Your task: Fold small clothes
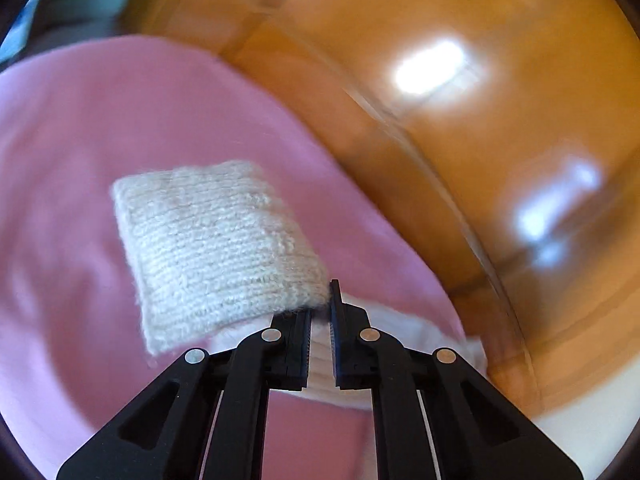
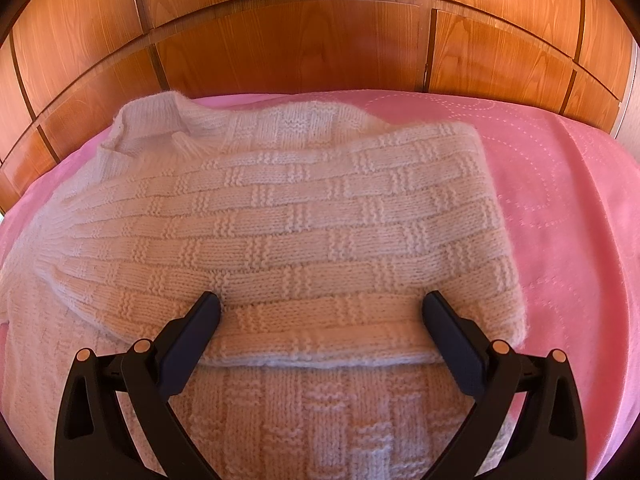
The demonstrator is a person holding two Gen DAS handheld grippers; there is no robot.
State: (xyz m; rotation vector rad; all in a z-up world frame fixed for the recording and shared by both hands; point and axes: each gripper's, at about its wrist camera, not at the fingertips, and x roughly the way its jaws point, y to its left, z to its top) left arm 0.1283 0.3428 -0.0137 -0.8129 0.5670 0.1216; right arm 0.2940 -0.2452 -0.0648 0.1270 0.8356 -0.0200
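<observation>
Cream basket-weave knit sweater [image 2: 280,216] on pink quilted cover [image 2: 560,208]; left jaws pinch its cuff, right jaws gape.

A home bedroom; a soft pink quilted bedspread [image 2: 560,184] covers a bed; glossy orange-brown panelled wooden wardrobe doors [image 2: 288,40] stand just behind it.

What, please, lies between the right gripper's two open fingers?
A folded layer of the cream knit sweater, seen in the right wrist view; the right gripper stands open around it.
</observation>
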